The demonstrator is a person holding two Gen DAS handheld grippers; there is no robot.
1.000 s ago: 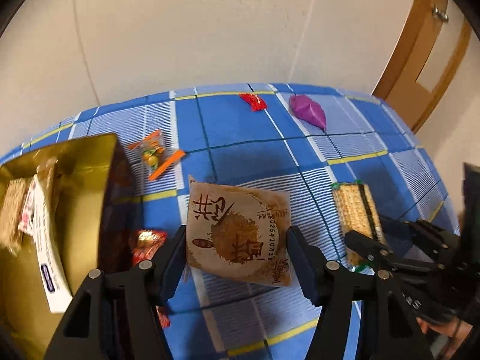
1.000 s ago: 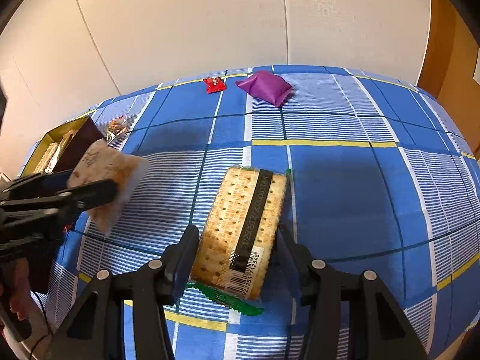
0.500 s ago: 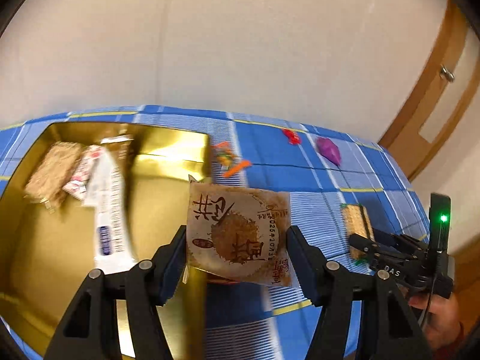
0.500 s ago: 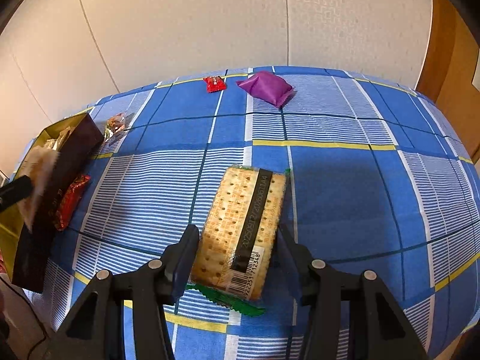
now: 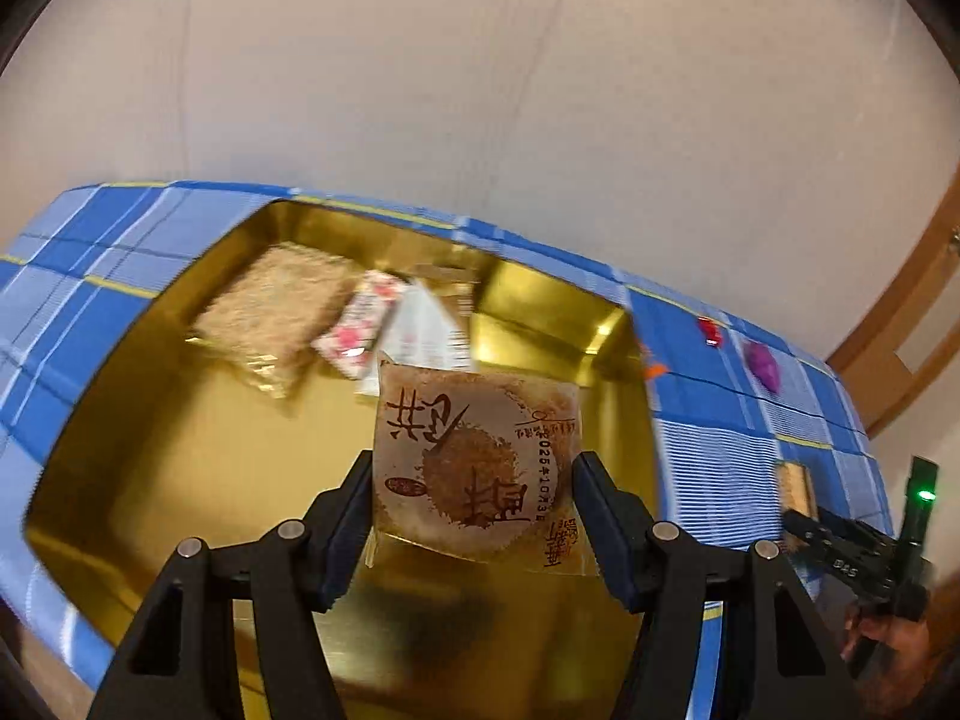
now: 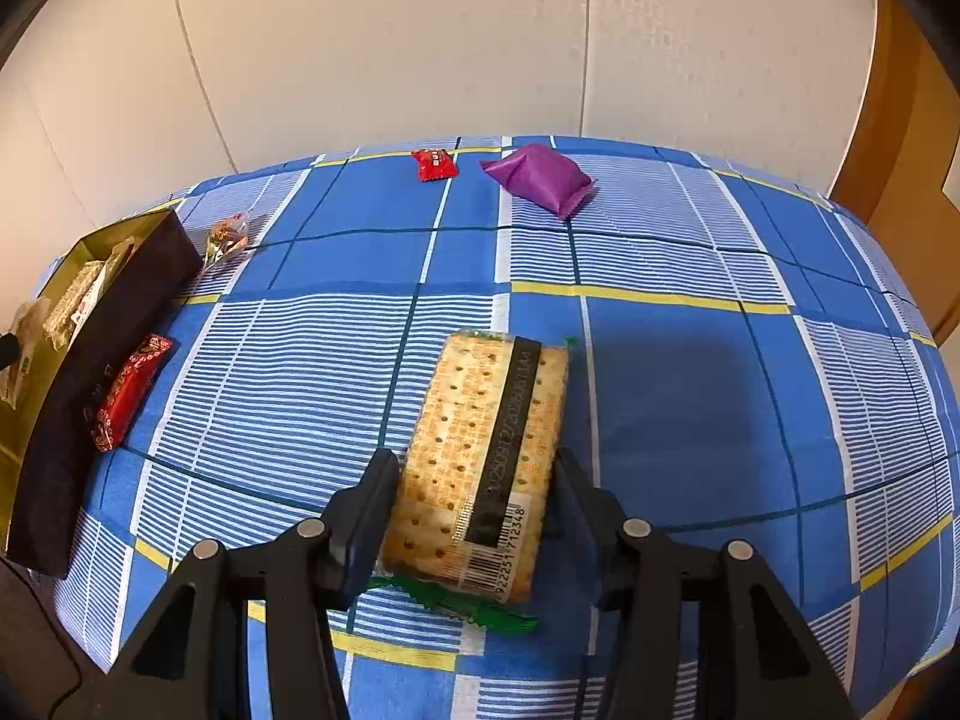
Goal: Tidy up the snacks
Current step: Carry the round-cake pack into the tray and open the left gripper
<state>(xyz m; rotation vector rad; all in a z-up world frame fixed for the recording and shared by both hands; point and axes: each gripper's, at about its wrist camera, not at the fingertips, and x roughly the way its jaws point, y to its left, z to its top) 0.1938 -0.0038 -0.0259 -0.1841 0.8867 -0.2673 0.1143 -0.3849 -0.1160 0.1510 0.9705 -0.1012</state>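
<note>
Background: plain cream wall [image 6: 390,48] behind the tabletop [image 6: 672,396], with thin vertical seams; a faint embossed square pattern shows on the panel at upper right. Tabletop is covered by a blue plaid cloth [image 5: 720,456] with white stripes and thin yellow lines. Wooden door or door frame [image 6: 900,138], orange-brown, stands at the right edge; the left wrist view shows it too, with a small metal fitting. Lighting is warm, soft and even. Floor not visible.
</note>
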